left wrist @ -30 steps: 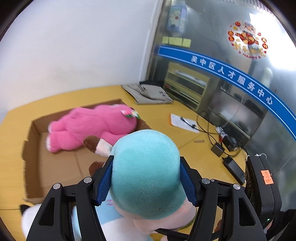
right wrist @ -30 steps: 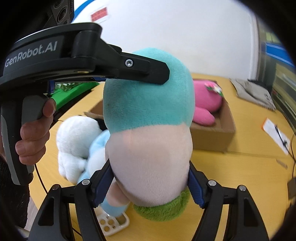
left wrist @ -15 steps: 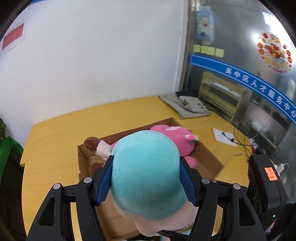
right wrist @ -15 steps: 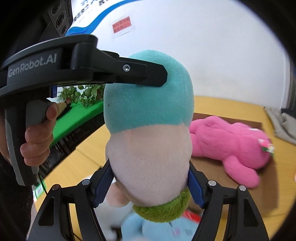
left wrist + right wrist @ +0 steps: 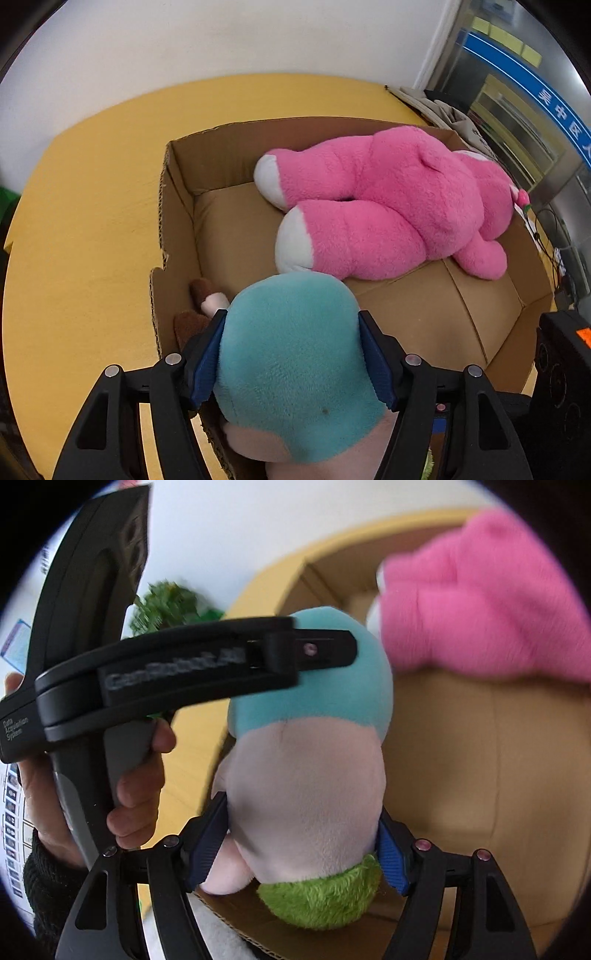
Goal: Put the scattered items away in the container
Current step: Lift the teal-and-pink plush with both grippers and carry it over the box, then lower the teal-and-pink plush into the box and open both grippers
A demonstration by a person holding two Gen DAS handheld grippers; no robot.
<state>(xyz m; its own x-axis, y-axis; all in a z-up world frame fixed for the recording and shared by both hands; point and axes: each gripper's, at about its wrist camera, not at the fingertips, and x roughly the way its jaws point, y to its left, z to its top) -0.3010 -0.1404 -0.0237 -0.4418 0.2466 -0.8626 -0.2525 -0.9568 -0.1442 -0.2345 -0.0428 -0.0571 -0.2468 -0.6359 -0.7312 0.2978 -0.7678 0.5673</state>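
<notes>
Clamping fuzzy rounded teal plush [image 5: 295, 354], corrugated cardboard box [image 5: 177, 206], fluffy pink bear [image 5: 388, 206]

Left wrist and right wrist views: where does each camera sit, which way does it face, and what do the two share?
Left wrist: on the left claw, looking down into the cardboard box at the pink plush; only claw fingers show.
Right wrist: on the right claw, facing the box floor; the person's left hand shows.
Shared: the teal-capped plush, clamped by both claws, plus box and pink plush.
</notes>
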